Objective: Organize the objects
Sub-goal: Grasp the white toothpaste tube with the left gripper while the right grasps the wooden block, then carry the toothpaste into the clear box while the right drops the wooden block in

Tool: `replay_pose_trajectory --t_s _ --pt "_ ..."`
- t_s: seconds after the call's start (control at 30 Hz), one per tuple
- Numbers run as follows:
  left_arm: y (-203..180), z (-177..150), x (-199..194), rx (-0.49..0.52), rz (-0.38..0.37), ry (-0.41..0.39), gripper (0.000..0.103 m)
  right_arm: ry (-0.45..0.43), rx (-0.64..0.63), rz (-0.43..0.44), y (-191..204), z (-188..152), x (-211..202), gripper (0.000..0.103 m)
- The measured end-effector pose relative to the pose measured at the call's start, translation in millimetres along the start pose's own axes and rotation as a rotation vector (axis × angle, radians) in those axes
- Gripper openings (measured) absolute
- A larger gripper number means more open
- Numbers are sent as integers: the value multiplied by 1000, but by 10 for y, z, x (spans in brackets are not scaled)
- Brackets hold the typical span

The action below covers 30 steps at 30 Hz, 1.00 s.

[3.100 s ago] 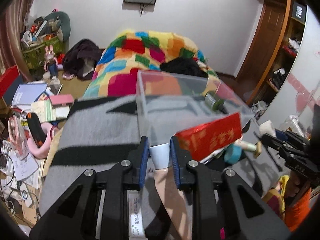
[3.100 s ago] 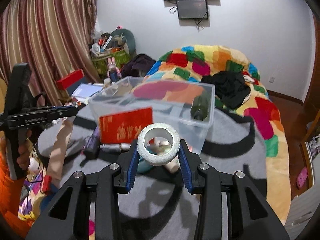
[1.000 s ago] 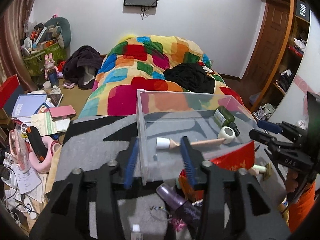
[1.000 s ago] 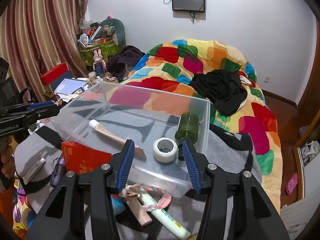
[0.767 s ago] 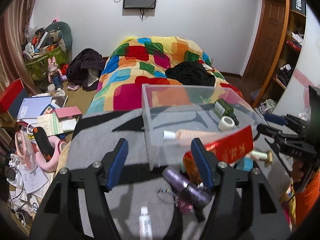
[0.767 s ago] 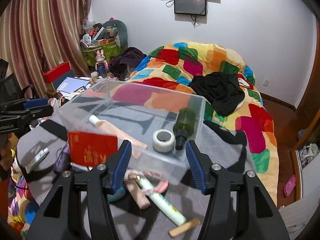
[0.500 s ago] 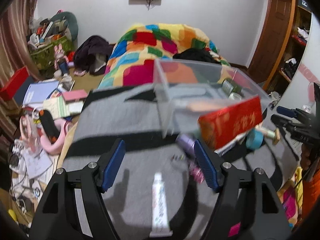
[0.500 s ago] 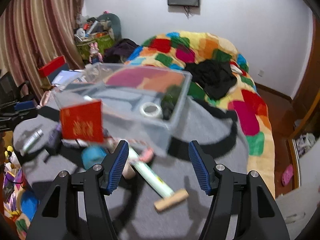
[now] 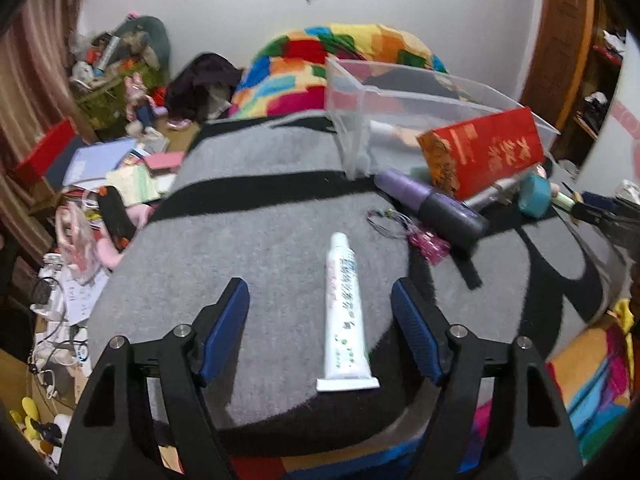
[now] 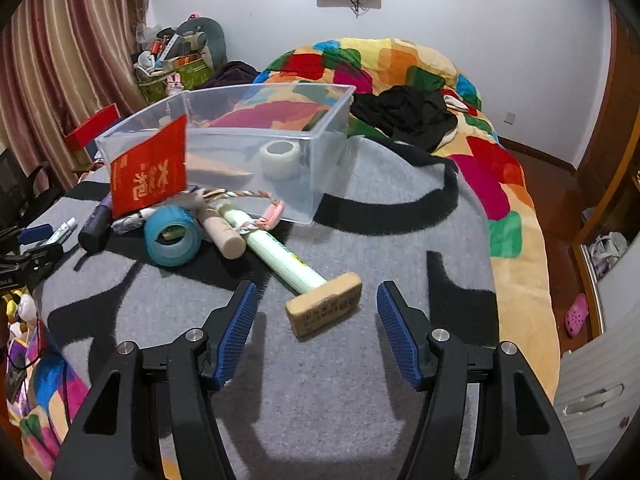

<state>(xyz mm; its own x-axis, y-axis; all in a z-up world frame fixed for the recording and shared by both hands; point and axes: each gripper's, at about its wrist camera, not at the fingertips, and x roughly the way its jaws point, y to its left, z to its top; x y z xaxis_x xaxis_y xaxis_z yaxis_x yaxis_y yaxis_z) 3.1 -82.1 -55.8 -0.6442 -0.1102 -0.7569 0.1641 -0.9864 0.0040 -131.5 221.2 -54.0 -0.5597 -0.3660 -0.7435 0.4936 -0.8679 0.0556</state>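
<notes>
My left gripper (image 9: 318, 286) hovers low over the grey blanket, jaws closing, with a white tube (image 9: 344, 312) lying lengthwise between them; the pads are not touching it. My right gripper (image 10: 316, 286) is open over a tan eraser block (image 10: 324, 310) that lies between its fingers, untouched. A clear plastic box (image 10: 320, 160) farther back holds a white tape roll (image 10: 280, 159) and a beige tube. A red envelope (image 10: 150, 172) leans on its front wall. A teal tape roll (image 10: 173, 236), a pale green tube (image 10: 280, 258) and a purple bottle (image 9: 432, 204) lie in front of the box.
A pink clip on a thin cord (image 9: 428, 242) lies right of the white tube. A colourful quilt (image 10: 492, 184) with black clothes covers the bed behind. Books, a red box (image 9: 44, 152) and clutter crowd the floor at the left. The blanket's near edge drops off below both grippers.
Both grippers let go of the beige tube and white tape roll in the box, drew back and sank toward the blanket with wider jaws. The white tube and the eraser now sit between them.
</notes>
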Motion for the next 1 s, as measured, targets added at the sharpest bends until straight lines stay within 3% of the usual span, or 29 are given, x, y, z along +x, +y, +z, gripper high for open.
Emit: replay_pose_trajectory --t_s 0.03,0.1,0.27,0.37,0.7,1.0 --pt "-5 1 6 0 3 -8 56 3 9 -1 -21 -3 17 58" --pt "-8 1 32 -2 -6 -14 51 6 39 6 -72 -18 48 55" --pt "-31 45 46 5 -30 -22 17 17 54 15 -111 -13 124 47" --pt "-15 71 46 -13 -45 -19 16 13 61 34 -127 0 141 37" --pt "-3 293 -108 -48 -92 -76 16 -19 71 12 -170 -39 -41 36" --pt "-124 690 -270 -27 -131 -164 16 -159 49 30 -32 368 -386 36"
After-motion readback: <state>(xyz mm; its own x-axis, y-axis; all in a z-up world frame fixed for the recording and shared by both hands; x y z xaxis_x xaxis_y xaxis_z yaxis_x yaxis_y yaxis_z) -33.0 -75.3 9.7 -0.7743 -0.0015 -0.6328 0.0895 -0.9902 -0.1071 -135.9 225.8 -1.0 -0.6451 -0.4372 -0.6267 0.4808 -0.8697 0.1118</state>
